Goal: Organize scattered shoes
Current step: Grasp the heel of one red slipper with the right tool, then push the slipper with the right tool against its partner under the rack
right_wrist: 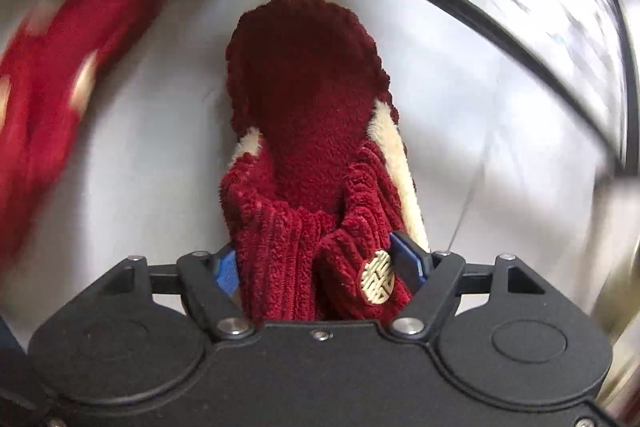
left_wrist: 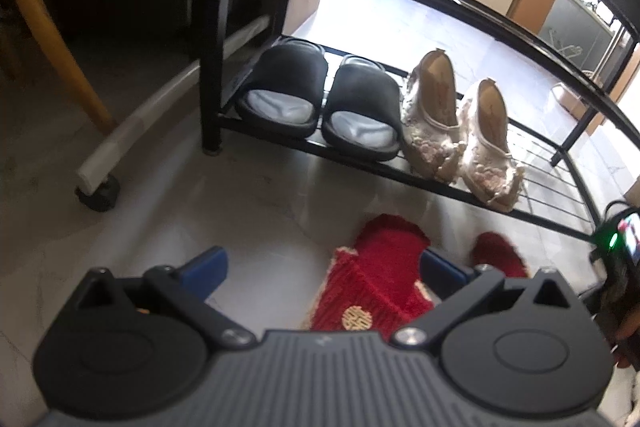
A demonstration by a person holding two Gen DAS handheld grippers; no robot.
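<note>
We noted a matt black metal shoe rack (left_wrist: 360, 163). On it sat matt rubbery black slides (left_wrist: 320, 99) and lace-textured cream shoes (left_wrist: 460, 131). Below it, fuzzy ribbed red slippers (right_wrist: 312, 147) lay on glossy tile floor (left_wrist: 240, 211).

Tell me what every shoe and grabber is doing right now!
Black slippers: paired on the rack's bottom shelf.
Beige shoes: paired beside them, same shelf.
Red slipper: squeezed between the right gripper's pads.
Other red slipper: on the floor.
Left gripper: open, empty.
</note>
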